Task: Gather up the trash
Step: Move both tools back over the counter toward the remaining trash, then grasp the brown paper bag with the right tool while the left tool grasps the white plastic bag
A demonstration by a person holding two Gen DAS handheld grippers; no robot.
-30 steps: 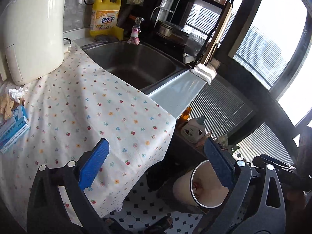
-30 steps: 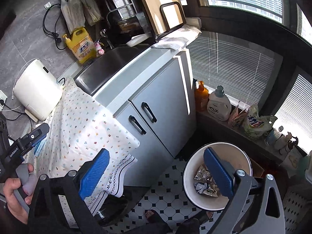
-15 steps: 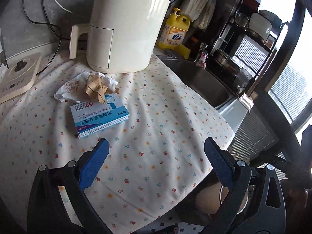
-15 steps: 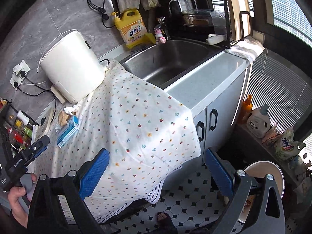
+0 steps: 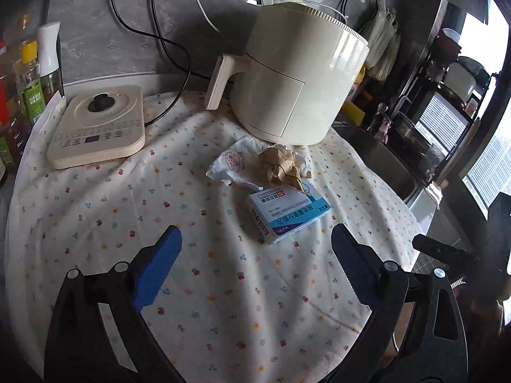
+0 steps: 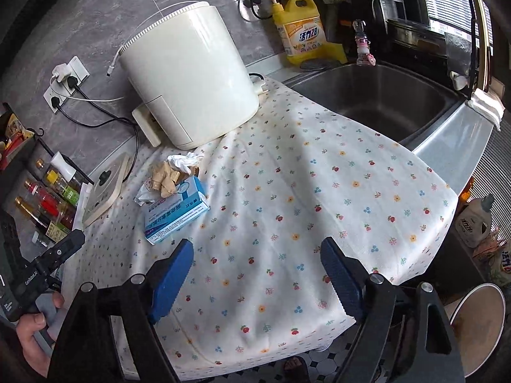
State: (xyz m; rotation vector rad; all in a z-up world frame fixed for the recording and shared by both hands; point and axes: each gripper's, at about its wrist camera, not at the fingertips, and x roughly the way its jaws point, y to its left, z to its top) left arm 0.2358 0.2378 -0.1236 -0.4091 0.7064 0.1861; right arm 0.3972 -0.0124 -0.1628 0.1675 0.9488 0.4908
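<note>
My left gripper [image 5: 255,274] and right gripper [image 6: 257,277] both hang over the flowered cloth [image 5: 198,229] with jaws spread and nothing between them, though both have just been closing a little. Just beyond my left one lies the blue-and-white box [image 5: 287,212], flat, its long axis running diagonally from near left to far right. Touching its far end sit the crumpled brown paper [image 5: 279,166] and white wrapper [image 5: 231,164], in front of the cream appliance [image 5: 297,83].
</note>
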